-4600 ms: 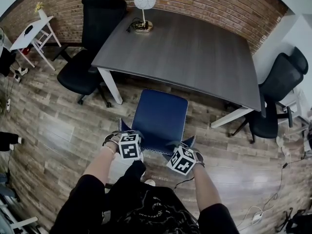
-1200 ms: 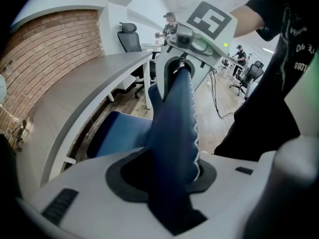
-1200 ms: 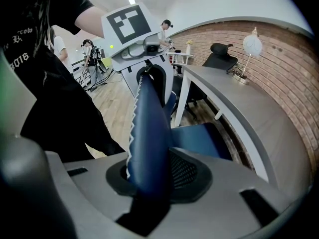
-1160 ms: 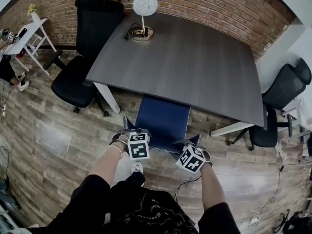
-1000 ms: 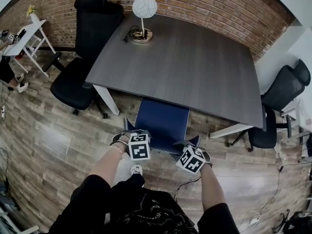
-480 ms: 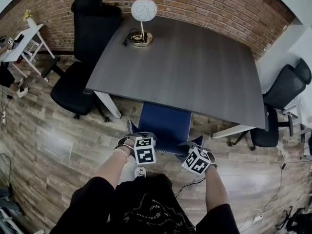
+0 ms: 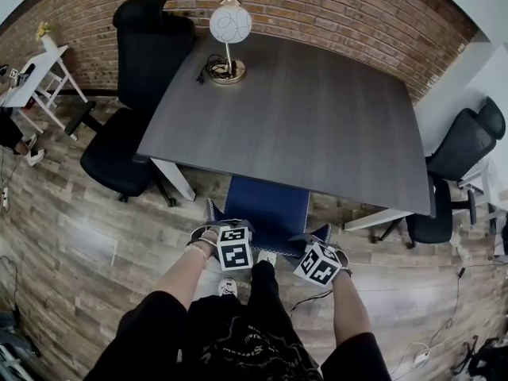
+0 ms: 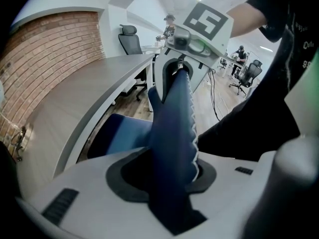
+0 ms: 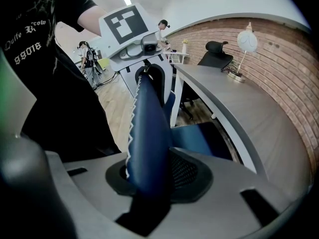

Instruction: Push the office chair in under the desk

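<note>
Nearest, two forearms reaching down over dark clothing, tongs in each hand. Left tongs (image 7: pixel 228 230) clamped on the top edge of the backrest (image 8: pixel 172 123) near its left corner. Right tongs (image 7: pixel 315 243) clamped on the same edge near its right corner. Between each pair of pads, blue padding with white zigzag stitching, pinched tight. Just beyond, the blue office chair (image 7: pixel 268 206) on the wood floor (image 7: pixel 79 236), seat partly tucked beneath the near edge of the desk (image 7: pixel 302 117), backrest outside that edge. Farther off, a black office chair (image 7: pixel 127 133) at the desk's left side and another black chair (image 7: pixel 454 169) past its right corner. At the desk's far left corner, a lamp (image 7: pixel 228 26) with a round white shade, cable coiled beside its base. Behind everything, a brick wall (image 7: pixel 333 6).
</note>
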A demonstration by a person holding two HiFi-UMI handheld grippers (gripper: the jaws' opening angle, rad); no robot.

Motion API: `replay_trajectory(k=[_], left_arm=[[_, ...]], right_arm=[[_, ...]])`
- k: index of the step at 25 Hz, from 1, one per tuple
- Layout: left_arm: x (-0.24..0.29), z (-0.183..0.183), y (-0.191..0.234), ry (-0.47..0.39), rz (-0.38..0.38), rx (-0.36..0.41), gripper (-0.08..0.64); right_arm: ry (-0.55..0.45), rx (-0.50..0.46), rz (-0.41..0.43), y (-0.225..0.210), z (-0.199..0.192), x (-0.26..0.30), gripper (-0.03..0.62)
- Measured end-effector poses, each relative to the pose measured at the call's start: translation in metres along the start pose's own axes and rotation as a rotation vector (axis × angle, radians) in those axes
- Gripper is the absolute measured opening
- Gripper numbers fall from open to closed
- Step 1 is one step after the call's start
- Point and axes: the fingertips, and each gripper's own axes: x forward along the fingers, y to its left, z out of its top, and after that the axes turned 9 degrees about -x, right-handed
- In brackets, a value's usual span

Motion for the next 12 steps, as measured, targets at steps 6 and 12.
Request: replay_trajectory(k=[6, 12], left_arm=[[0.0, 0.003, 0.007, -0.003, -0.006, 0.002, 0.143], [0.001, 0.005, 0.013, 0.0, -0.011, -0.003, 0.144]], right_arm=[[-0.001, -0.001, -0.004, -0.008, 0.001, 0.0, 0.106], [0.001, 0.001, -0.001, -0.015, 0.0, 0.001, 0.107]])
